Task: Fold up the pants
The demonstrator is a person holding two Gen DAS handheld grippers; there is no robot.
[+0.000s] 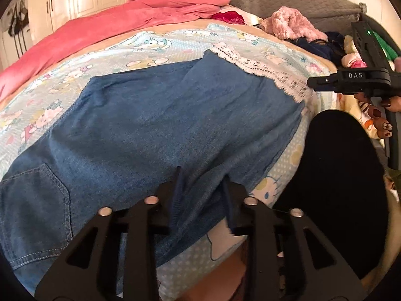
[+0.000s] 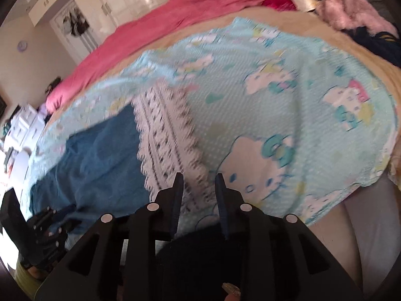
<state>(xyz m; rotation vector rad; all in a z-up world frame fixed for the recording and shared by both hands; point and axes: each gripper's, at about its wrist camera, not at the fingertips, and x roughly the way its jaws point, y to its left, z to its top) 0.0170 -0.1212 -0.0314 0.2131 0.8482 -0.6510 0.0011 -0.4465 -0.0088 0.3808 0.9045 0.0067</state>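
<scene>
The denim pants (image 1: 155, 125) lay spread flat on a pale blue cartoon-print sheet (image 1: 155, 42) covering the bed, a back pocket (image 1: 35, 215) showing at the near left and a white lace hem (image 1: 260, 70) at the far right end. The left gripper (image 1: 203, 188) hovered over the near edge of the denim with its fingers spread apart and nothing between them. The right gripper (image 2: 199, 190) was likewise spread and empty, poised above the lace hem (image 2: 170, 135) where it met the sheet (image 2: 275, 100); that view was blurred. In the left wrist view the right gripper's black body (image 1: 351, 80) appeared at the right, held by a hand with painted nails (image 1: 378, 115). A pink blanket (image 1: 100, 25) lay along the far side of the bed, with a fluffy pink garment (image 1: 290, 25) at the far right.
</scene>
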